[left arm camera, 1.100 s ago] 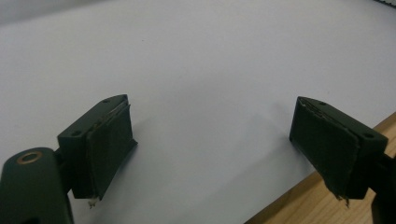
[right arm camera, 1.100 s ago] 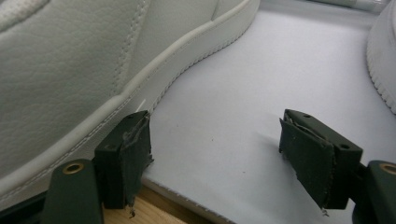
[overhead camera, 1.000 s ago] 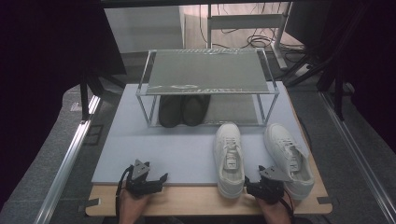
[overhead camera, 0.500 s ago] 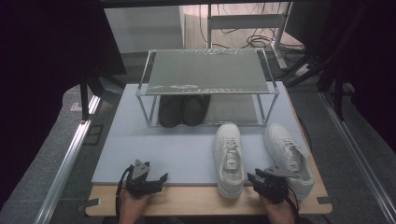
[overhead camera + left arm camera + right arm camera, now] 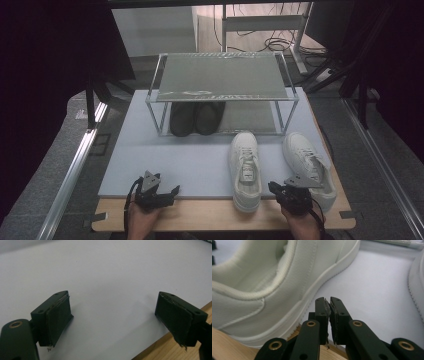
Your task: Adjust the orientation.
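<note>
Two white sneakers stand on the pale mat (image 5: 175, 155): the left one (image 5: 245, 167) and the right one (image 5: 305, 160). My right gripper (image 5: 281, 191) hangs low between their heels at the front edge. Its jaws have just been closing and now meet with nothing between them. In the right gripper view the shut tips (image 5: 329, 301) point past the left sneaker's side (image 5: 274, 277), with the other sneaker's edge (image 5: 418, 282) at the right. My left gripper (image 5: 159, 189) rests at the front left, open and empty over the mat (image 5: 113, 300).
A metal-framed shoe rack (image 5: 220, 75) with a grey top stands at the back of the mat, a pair of black shoes (image 5: 196, 117) under it. A wooden board (image 5: 210, 217) sticks out under the mat's front edge. Aluminium rails run along both sides.
The right gripper's jaws went from wide apart to shut, and that hand rose slightly. The left gripper and the shoes stayed put.
</note>
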The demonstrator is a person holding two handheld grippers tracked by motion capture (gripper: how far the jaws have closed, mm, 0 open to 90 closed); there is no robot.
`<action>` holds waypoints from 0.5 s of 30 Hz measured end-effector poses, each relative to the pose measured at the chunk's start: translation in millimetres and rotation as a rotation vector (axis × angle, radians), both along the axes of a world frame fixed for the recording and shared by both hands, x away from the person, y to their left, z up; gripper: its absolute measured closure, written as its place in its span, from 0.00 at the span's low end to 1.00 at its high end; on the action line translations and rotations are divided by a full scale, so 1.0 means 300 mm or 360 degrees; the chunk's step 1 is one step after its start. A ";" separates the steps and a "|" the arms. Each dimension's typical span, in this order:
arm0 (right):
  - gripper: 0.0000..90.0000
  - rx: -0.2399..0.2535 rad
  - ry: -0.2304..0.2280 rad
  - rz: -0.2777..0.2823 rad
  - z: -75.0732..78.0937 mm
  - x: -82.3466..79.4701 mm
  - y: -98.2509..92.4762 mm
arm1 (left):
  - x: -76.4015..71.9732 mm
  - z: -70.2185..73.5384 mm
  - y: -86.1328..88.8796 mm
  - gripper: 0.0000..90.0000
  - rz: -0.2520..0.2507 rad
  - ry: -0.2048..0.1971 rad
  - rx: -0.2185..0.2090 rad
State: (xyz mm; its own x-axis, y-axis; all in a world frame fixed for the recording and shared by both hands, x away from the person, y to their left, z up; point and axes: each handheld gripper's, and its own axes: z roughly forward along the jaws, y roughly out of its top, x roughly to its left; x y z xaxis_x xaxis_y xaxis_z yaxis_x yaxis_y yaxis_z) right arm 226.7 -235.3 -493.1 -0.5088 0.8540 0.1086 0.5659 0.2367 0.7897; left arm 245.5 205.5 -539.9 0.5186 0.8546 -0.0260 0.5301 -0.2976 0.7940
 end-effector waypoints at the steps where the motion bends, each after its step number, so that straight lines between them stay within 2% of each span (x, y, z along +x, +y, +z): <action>1: 0.97 0.0008 0.0004 -0.0003 0.002 0.001 -0.002 | 0.000 0.000 0.000 0.14 0.0000 0.0000 -0.0001; 5: 0.99 0.0062 0.0034 -0.0004 0.018 0.004 -0.008 | 0.000 0.000 0.000 0.14 0.0000 0.0000 -0.0001; 15: 0.99 0.0070 0.0057 0.0072 0.078 0.017 0.007 | 0.000 0.000 0.000 0.14 0.0001 0.0000 0.0000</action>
